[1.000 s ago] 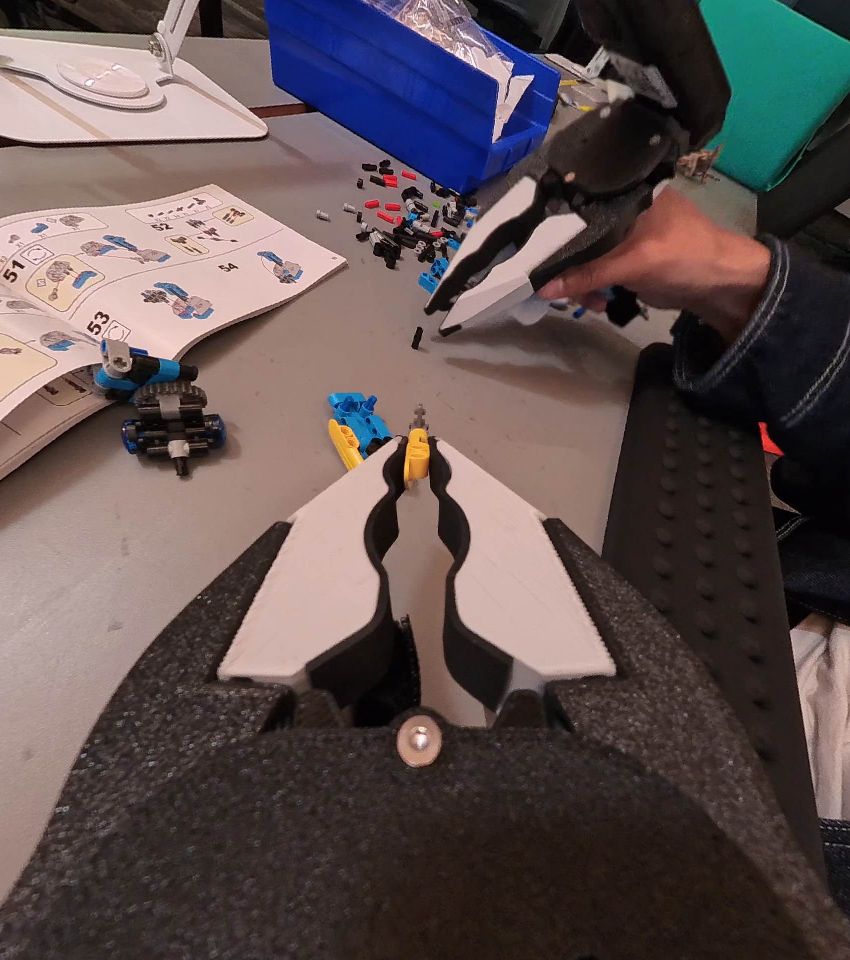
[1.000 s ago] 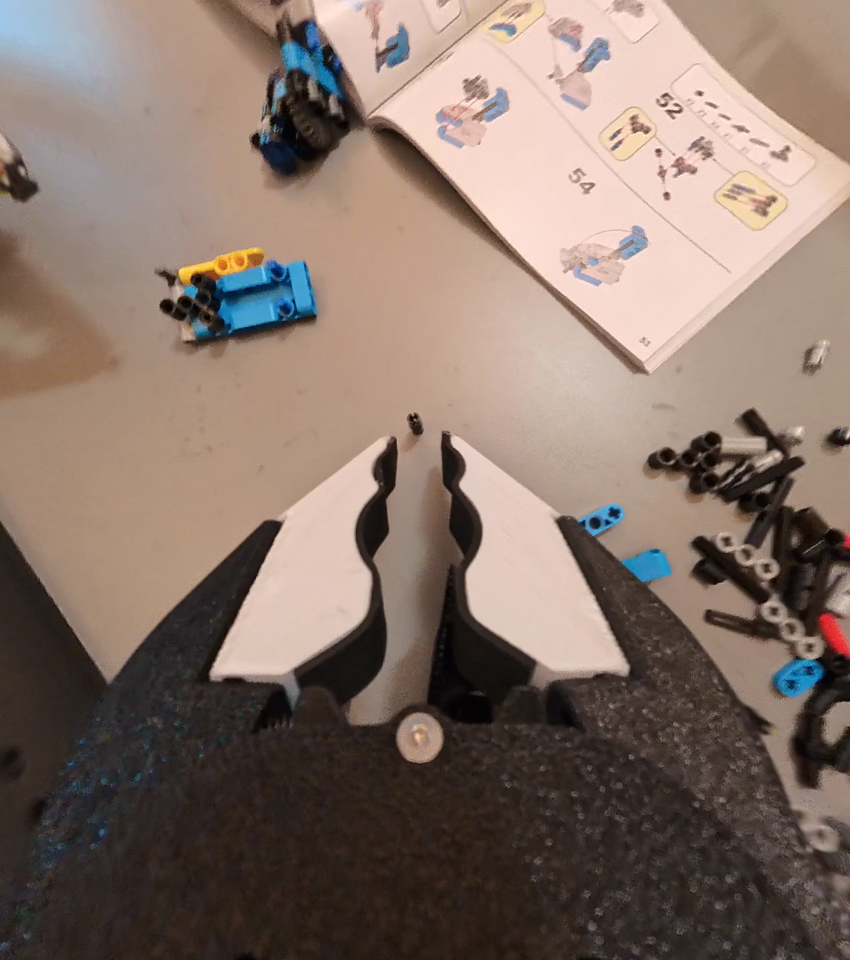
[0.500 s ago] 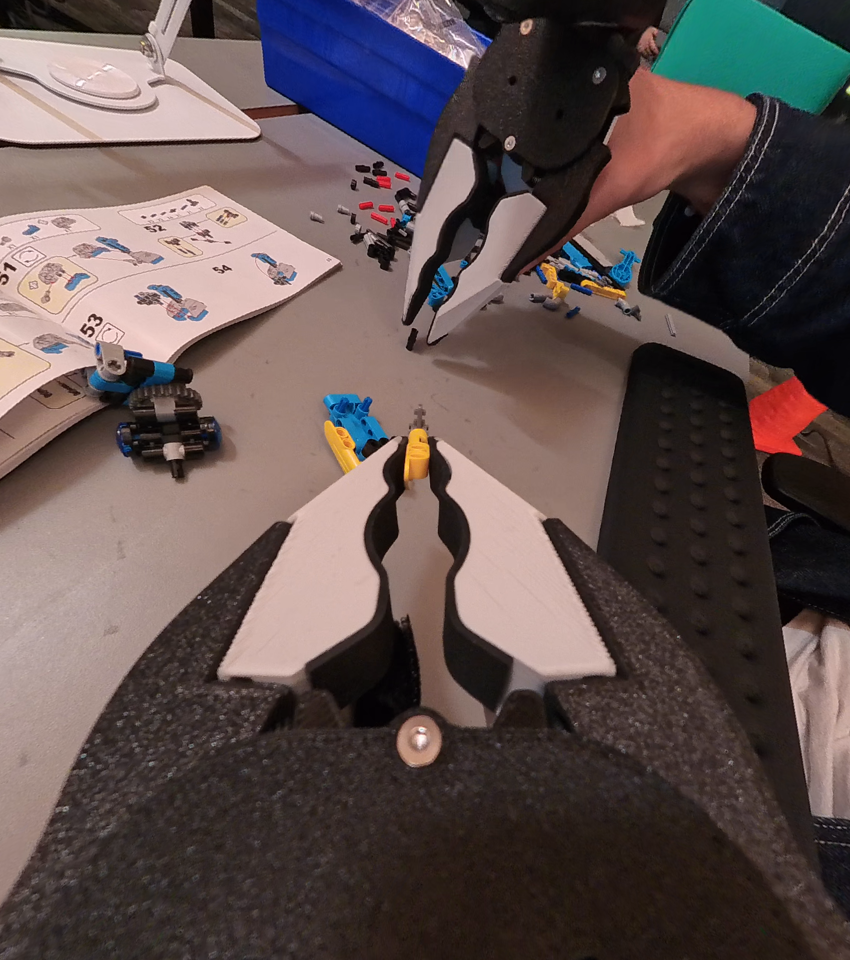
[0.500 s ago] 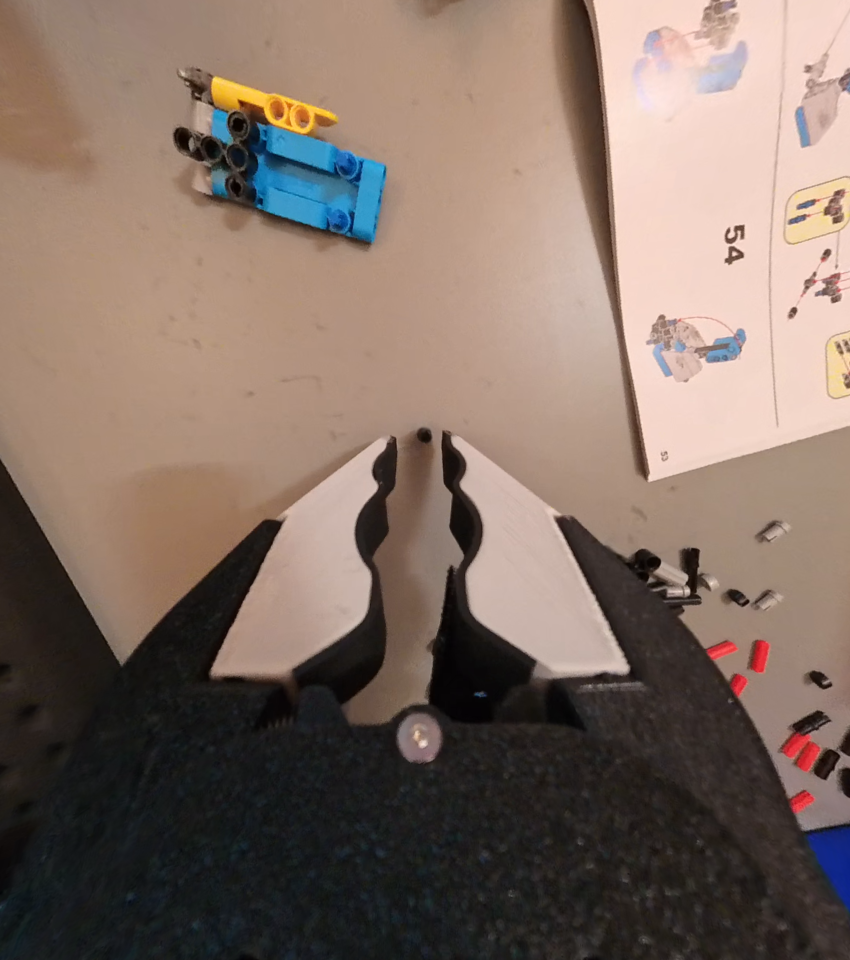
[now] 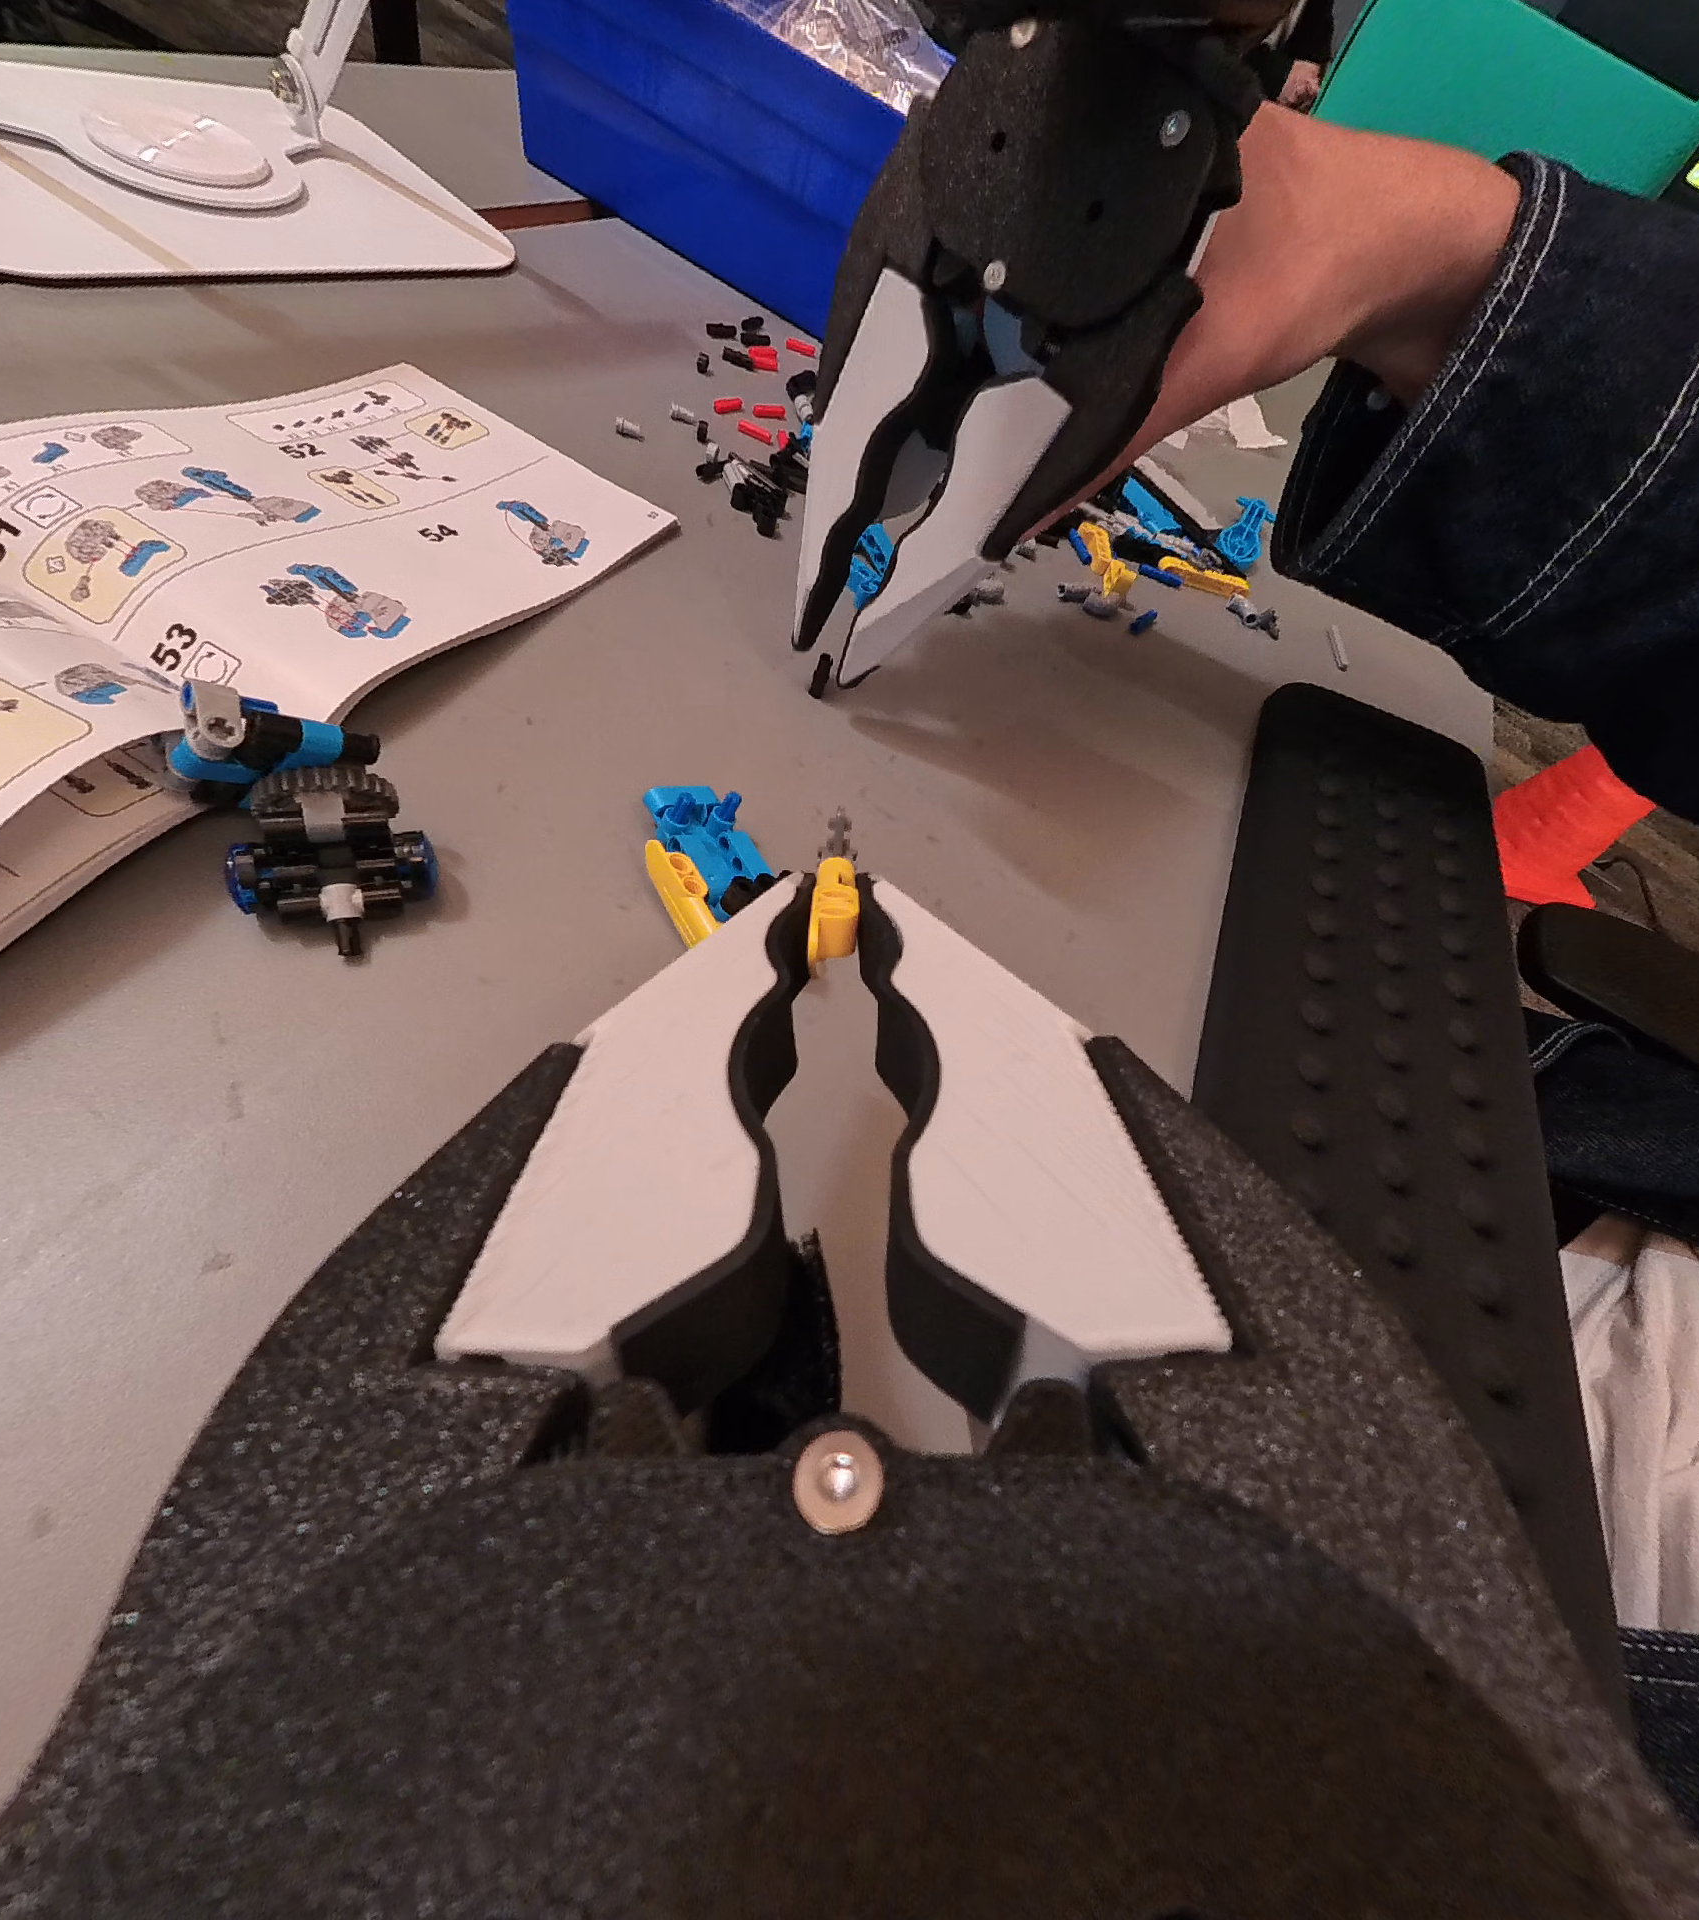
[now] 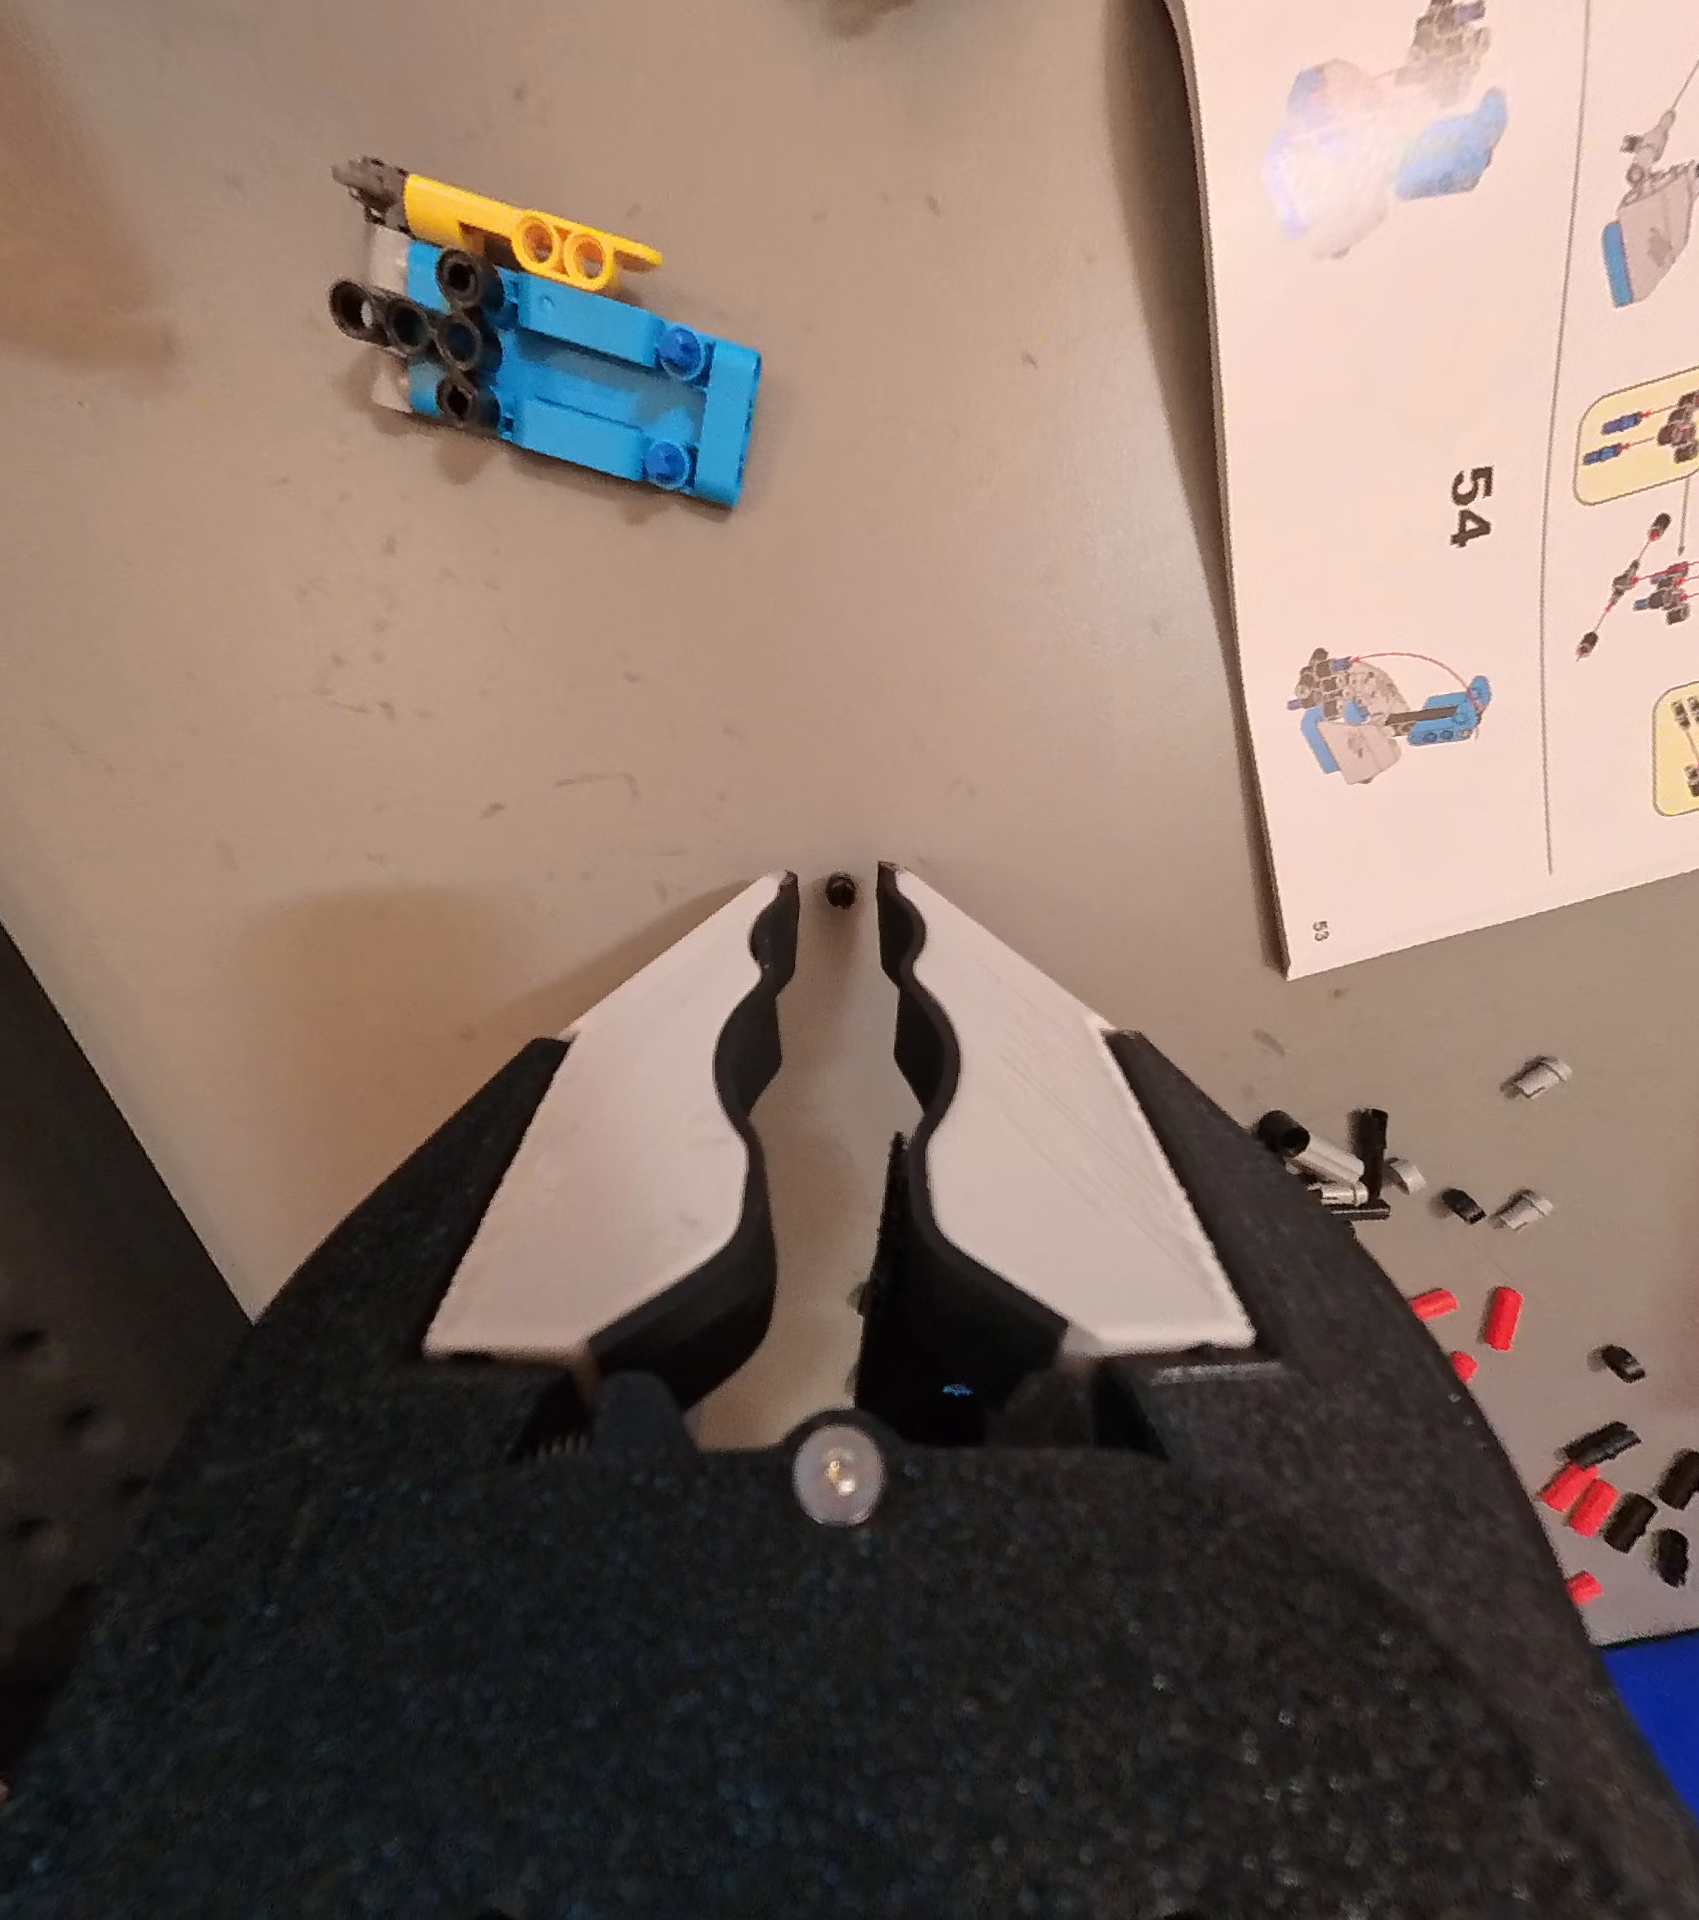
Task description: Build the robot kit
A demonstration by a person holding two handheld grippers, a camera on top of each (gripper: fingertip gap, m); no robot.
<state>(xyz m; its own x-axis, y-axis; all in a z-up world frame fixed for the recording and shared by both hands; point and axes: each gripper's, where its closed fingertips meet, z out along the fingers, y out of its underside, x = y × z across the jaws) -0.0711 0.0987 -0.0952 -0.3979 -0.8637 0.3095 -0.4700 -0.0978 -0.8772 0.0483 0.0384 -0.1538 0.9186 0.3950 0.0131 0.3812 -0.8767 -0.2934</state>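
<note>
My left gripper (image 5: 834, 891) is shut on a small yellow beam (image 5: 832, 920) with a grey axle sticking out ahead, held just above the grey table. A blue and yellow brick assembly (image 5: 699, 862) lies just left of its tips and also shows in the right wrist view (image 6: 554, 343). My right gripper (image 6: 837, 878) is open and points steeply down at the table. Its tips stand either side of a tiny black pin (image 6: 839, 891). In the left wrist view the right gripper (image 5: 829, 665) stands over that pin (image 5: 821, 677), held by a hand in a denim sleeve.
An open instruction booklet (image 5: 201, 540) lies at the left with a wheeled black and blue assembly (image 5: 305, 821) at its edge. Loose small parts (image 5: 762, 436) lie before a blue bin (image 5: 699, 135). A black studded mat (image 5: 1375, 1039) lines the table's right edge. A white stand base (image 5: 149, 197) sits far left. There is about 15 cm between the tips of the two grippers.
The right gripper has swung from a low slant to nearly upright and come down over the black pin, which now sits between its tips. The left gripper and its yellow beam have not moved.
</note>
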